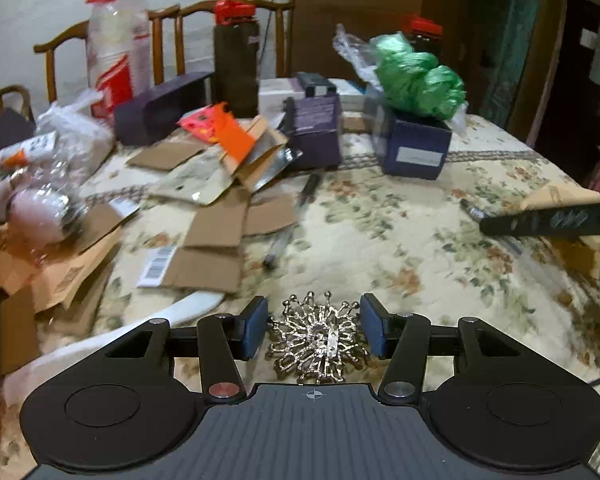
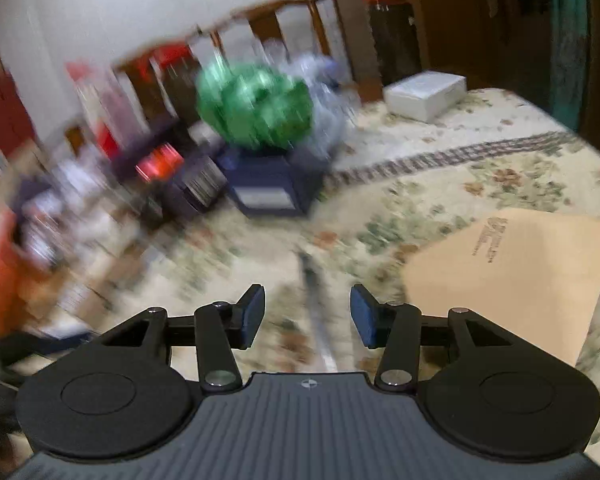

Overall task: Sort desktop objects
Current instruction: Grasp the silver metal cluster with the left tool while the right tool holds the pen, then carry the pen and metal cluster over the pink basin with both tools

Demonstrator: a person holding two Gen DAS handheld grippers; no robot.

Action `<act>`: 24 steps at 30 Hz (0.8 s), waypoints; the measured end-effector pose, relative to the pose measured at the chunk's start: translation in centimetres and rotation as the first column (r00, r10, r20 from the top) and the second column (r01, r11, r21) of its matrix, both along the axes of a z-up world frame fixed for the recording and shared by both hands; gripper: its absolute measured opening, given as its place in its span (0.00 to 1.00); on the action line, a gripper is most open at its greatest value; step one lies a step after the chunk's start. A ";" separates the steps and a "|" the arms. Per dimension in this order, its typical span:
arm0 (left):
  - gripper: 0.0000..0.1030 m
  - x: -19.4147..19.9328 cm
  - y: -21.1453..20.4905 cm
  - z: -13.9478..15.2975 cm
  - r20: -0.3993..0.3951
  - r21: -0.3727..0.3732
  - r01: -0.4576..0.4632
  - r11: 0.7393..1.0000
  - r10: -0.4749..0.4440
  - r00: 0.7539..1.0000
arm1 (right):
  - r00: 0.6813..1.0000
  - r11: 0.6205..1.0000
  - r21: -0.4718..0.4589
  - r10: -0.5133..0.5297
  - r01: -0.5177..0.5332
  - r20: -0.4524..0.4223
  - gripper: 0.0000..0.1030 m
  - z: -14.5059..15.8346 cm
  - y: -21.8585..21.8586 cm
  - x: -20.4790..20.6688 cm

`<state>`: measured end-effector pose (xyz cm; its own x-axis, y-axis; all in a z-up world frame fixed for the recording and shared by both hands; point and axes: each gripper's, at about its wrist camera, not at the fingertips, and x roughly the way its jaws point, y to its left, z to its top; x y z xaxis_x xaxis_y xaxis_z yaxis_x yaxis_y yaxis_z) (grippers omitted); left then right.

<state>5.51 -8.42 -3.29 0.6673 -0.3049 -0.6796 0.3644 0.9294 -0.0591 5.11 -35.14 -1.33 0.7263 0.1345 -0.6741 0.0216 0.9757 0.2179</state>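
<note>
A spiky gold and silver brooch point(image 1: 318, 344) sits between the blue pads of my left gripper point(image 1: 314, 328); both pads touch its sides, and it stays sharp while the table behind is blurred. In the right wrist view my right gripper point(image 2: 308, 316) stands open just above the floral tablecloth point(image 2: 480, 168). A thin dark pen point(image 2: 314, 300) lies blurred on the cloth between its jaws, untouched. From the right edge of the left wrist view a black finger point(image 1: 540, 220) of that gripper reaches in, beside a pen tip point(image 1: 474, 211).
Flattened cardboard pieces point(image 1: 216, 240) and purple boxes point(image 1: 314, 132) crowd the left and back. A green bag point(image 1: 418, 76) tops a blue box point(image 1: 416, 152). Two more pens point(image 1: 310, 188) lie mid-table. A brown envelope point(image 2: 512, 280) lies right; a white box point(image 2: 424, 94) stands behind it.
</note>
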 end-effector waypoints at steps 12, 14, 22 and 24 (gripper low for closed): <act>0.51 -3.0 4.2 1.4 0.049 -0.024 -0.034 0.999 0.035 0.998 | 0.998 0.999 0.034 0.041 -0.043 0.047 0.12 -0.1 3.8 -3.1; 0.51 -3.6 4.9 1.7 0.068 -0.019 -0.046 0.999 0.047 0.997 | 0.994 0.994 0.077 0.075 -0.081 0.076 0.12 0.2 4.8 -4.9; 0.51 -7.3 7.7 4.3 0.163 -0.025 -0.063 0.998 0.066 0.984 | 0.964 0.957 0.154 0.223 -0.245 0.148 0.13 2.5 10.6 -9.5; 0.51 -8.6 8.5 5.8 0.208 -0.034 -0.065 0.997 0.070 0.976 | 0.954 0.952 0.147 0.243 -0.269 0.174 0.13 4.1 11.9 -10.2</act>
